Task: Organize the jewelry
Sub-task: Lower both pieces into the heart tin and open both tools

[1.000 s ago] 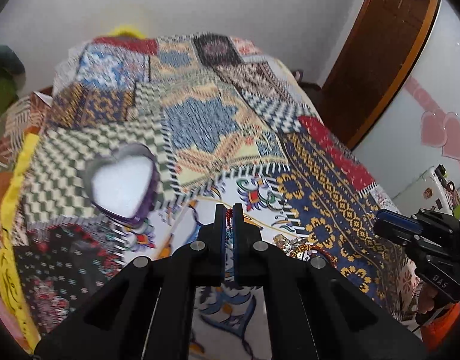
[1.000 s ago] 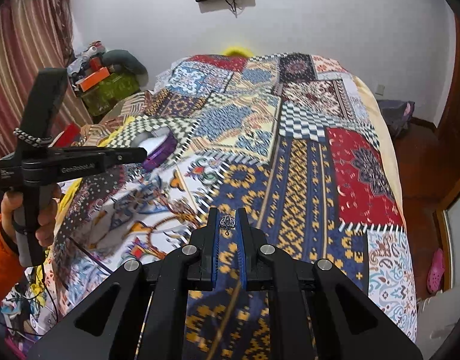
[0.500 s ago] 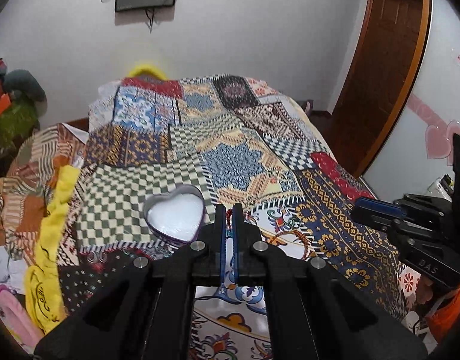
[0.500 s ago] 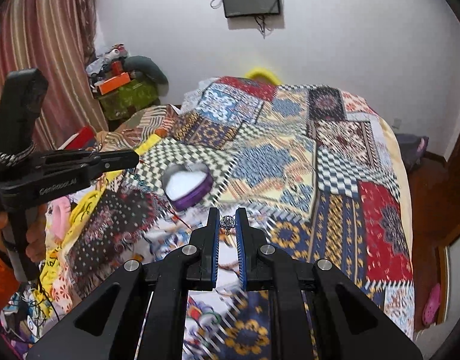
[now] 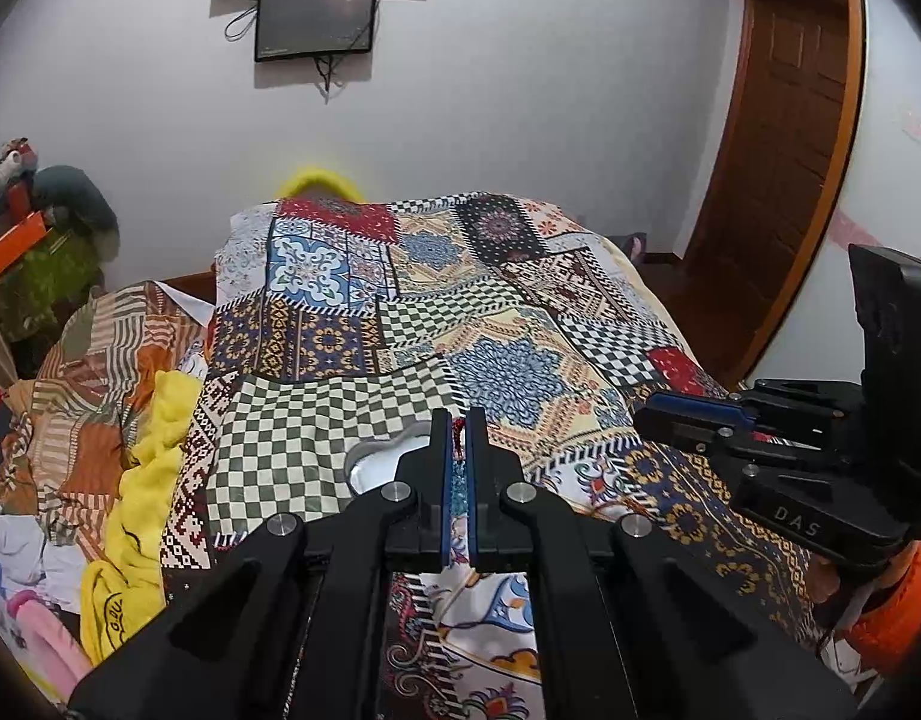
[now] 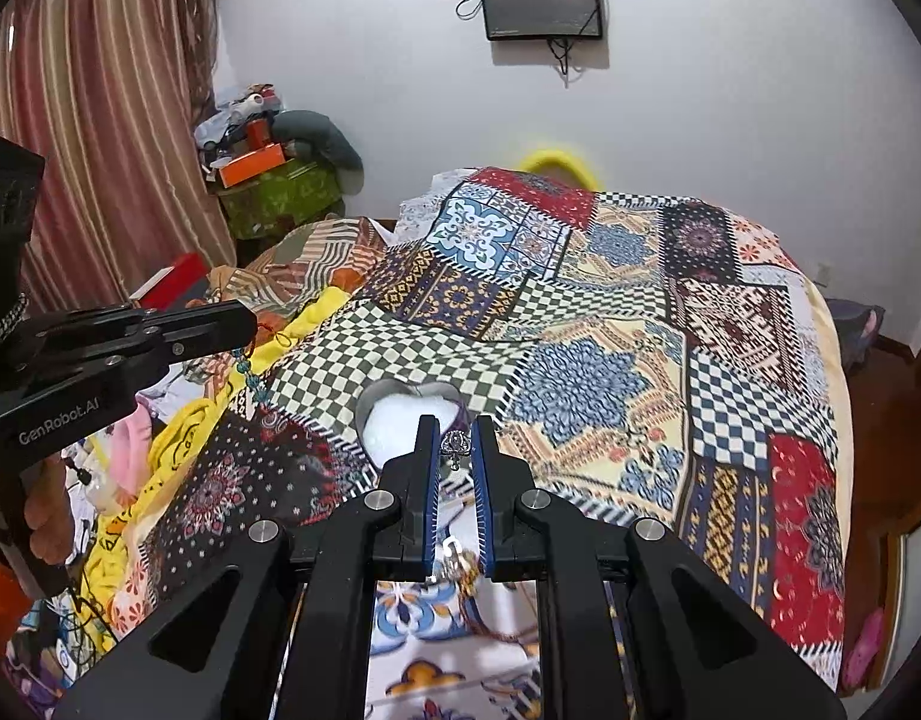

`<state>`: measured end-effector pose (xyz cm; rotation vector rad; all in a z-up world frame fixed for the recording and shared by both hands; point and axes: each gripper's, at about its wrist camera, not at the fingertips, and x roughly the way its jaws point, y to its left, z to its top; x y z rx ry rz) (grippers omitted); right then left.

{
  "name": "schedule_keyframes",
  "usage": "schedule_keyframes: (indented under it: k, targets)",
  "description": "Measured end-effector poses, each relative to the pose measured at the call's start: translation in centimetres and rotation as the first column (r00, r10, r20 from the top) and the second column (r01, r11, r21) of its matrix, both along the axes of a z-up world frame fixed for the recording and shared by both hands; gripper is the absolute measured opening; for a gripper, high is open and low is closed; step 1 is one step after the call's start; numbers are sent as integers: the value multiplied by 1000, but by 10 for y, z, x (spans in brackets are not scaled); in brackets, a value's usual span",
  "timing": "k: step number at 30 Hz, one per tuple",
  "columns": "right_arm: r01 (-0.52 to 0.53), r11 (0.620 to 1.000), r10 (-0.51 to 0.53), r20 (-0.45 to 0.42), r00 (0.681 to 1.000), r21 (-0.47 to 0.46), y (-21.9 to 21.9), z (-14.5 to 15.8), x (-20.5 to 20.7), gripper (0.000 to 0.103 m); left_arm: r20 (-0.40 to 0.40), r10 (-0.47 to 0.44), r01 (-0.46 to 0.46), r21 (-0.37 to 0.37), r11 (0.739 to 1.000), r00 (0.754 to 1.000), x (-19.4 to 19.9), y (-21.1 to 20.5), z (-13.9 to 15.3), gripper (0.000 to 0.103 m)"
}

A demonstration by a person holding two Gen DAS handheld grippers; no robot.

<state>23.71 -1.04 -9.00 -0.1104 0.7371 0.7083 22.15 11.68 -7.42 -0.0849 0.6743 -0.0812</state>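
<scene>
the left gripper [image 5: 458,427] has its jaws pinched on a beaded strand of teal and red beads [image 6: 248,369], which dangles above the patchwork bed cover [image 6: 580,360]. the right gripper [image 6: 455,439] has narrow jaws clamping a small ornate silver ring [image 6: 455,445] – just in front of it sits the heart-shaped purple box with white lining [image 6: 400,414], open on the green-checked patch.

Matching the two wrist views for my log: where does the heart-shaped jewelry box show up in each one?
Left wrist: the heart-shaped jewelry box sits at centre, just left of the jaws, which hide most of it.
Right wrist: the box sits at centre, just beyond the jaws, its white lining showing.
Shared landmark: the green-and-white checkered patch of the bedspread that the box rests on.
</scene>
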Motion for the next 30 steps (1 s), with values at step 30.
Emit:
schedule_keyframes:
  k: [30]
  targets:
    - [-53,997,50,-62,997,-50,51,-30,60,9,-55,20,-19,6,1000,998,85,26,-42,2]
